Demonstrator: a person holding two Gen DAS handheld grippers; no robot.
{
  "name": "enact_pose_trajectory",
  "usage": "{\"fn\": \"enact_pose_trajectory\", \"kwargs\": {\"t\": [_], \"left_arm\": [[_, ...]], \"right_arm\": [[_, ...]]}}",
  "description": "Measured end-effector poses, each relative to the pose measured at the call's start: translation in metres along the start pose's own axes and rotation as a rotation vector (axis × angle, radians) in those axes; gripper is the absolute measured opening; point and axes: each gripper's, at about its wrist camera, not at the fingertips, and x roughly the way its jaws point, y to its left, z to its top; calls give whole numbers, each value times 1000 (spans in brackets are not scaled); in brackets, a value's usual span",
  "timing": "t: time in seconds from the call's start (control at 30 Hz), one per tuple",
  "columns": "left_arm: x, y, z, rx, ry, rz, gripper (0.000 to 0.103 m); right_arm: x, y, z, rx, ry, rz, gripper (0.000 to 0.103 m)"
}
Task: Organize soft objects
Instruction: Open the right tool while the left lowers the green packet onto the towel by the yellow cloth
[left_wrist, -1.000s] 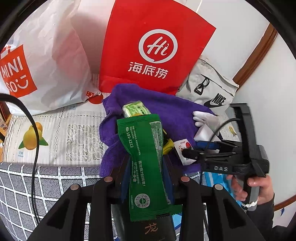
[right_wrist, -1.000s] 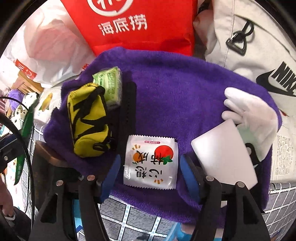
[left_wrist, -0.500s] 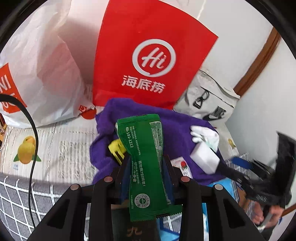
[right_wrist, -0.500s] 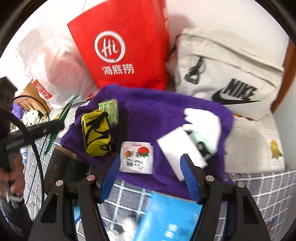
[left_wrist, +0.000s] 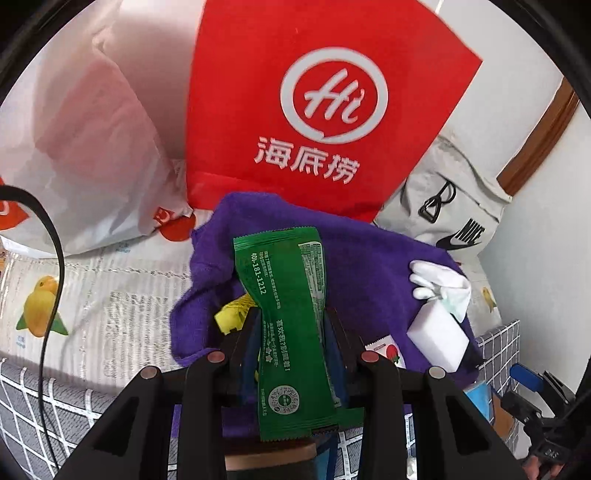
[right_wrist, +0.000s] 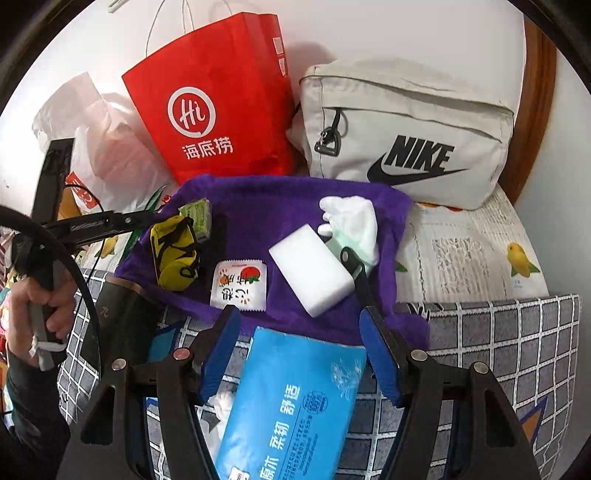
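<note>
My left gripper (left_wrist: 291, 332) clamps green sachet (left_wrist: 284, 295) above purple towel (left_wrist: 369, 266); my right gripper (right_wrist: 299, 325) spread apart over blue tissue pack (right_wrist: 291, 406).

Green sachet (left_wrist: 286, 314) upright above purple towel (left_wrist: 369, 258)

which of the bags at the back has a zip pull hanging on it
The grey Nike bag, on the right against the wall: a dark zip pull hangs at its left end. The red paper bag and white plastic bag have none.
</note>
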Motion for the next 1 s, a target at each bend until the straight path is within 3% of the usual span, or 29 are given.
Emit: {"fn": "enact_pose_trajectory", "kwargs": {"t": [0.4, 0.67, 1.0], "left_arm": [[23, -17, -3, 88, 56, 74, 36], [15, -16, 2, 47, 42, 46, 58], [-21, -12, -9, 27, 9, 17, 59]], "right_arm": [[2, 0, -13, -3, 23, 17, 66], [2, 3, -17, -10, 30, 28, 66], [-11, 18, -34, -29, 35, 55, 66]]}}
